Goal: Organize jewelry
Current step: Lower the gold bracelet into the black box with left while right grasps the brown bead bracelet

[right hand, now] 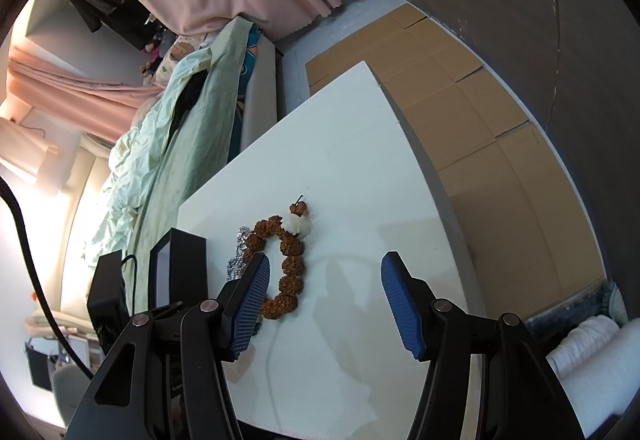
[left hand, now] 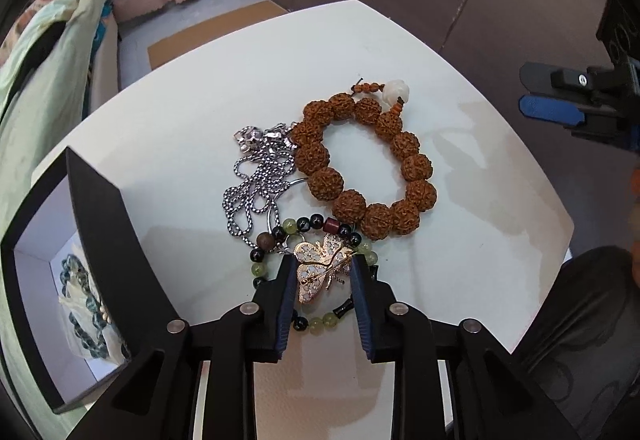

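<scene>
The white bench [left hand: 460,144] fills the scene, and the jewelry sits bunched near its middle. Off the bench's left edge stands the black box [left hand: 100,240], its lid side up, with a blue-grey bead bracelet [left hand: 80,304] lying inside on the pale lining. Out on the bench, the big brown seed-bead bracelet [left hand: 360,156] lies in a flat ring, its white carved bead [left hand: 394,90] at the far end. Touching its left side is the silver chain necklace [left hand: 260,180], heaped in loose loops. Just nearer the camera, a bracelet of green and dark beads [left hand: 320,280] curls beside both.

The left gripper [left hand: 324,272] is right on that bracelet, its fingers [left hand: 286,292] clenched on the gold filigree brooch [left hand: 320,268], which is pinched between the two pads, above the green and dark beads.

The right gripper [right hand: 326,292] hovers off to the side above bare bench, fingers [right hand: 400,304] released and wide apart, with nothing between them; the brown bracelet lies just beyond its left pad.
</scene>
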{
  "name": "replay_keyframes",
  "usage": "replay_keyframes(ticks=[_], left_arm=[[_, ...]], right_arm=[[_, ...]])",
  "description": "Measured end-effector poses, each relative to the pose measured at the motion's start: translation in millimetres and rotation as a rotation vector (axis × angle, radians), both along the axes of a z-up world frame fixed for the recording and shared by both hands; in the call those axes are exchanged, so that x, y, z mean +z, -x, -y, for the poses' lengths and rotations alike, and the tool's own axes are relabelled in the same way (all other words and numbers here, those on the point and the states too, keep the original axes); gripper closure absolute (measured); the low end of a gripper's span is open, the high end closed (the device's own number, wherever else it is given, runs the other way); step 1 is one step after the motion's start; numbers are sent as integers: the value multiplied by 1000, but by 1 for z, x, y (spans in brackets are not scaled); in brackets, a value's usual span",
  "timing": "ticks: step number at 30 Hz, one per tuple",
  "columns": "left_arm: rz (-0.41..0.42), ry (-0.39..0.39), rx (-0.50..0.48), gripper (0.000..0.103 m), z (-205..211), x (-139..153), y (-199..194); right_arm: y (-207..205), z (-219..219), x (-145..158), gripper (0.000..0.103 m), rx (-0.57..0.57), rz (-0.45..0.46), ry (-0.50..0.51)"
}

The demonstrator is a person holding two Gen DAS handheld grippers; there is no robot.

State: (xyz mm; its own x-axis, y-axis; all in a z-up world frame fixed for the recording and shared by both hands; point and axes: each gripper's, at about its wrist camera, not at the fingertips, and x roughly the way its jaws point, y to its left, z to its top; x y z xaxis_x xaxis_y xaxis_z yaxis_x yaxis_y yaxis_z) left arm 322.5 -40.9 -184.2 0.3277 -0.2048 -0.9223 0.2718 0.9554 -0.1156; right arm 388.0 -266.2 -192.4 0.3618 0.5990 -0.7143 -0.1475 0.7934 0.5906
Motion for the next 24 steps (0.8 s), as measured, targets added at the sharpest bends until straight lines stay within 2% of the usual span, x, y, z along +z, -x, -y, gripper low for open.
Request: replay_keyframes(ticks=[3,5,13,18,24], left_arm=[[-3,53,23,87,-8,8,0],[15,39,25,90,-8,14,1],[68,50,36,91,-14,39,5],[99,49,66,91,-28,52,3],[122,46,110,91,-51,65,4]], right_arm=[[-1,-7,-1,44,14,5,6],[-1,-14,0,44,28,12,8],[1,-51,1,45,85,36,48],[-2,-73,-6,63,106,2,91],[-8,-100,-14,65,102,-15,247]])
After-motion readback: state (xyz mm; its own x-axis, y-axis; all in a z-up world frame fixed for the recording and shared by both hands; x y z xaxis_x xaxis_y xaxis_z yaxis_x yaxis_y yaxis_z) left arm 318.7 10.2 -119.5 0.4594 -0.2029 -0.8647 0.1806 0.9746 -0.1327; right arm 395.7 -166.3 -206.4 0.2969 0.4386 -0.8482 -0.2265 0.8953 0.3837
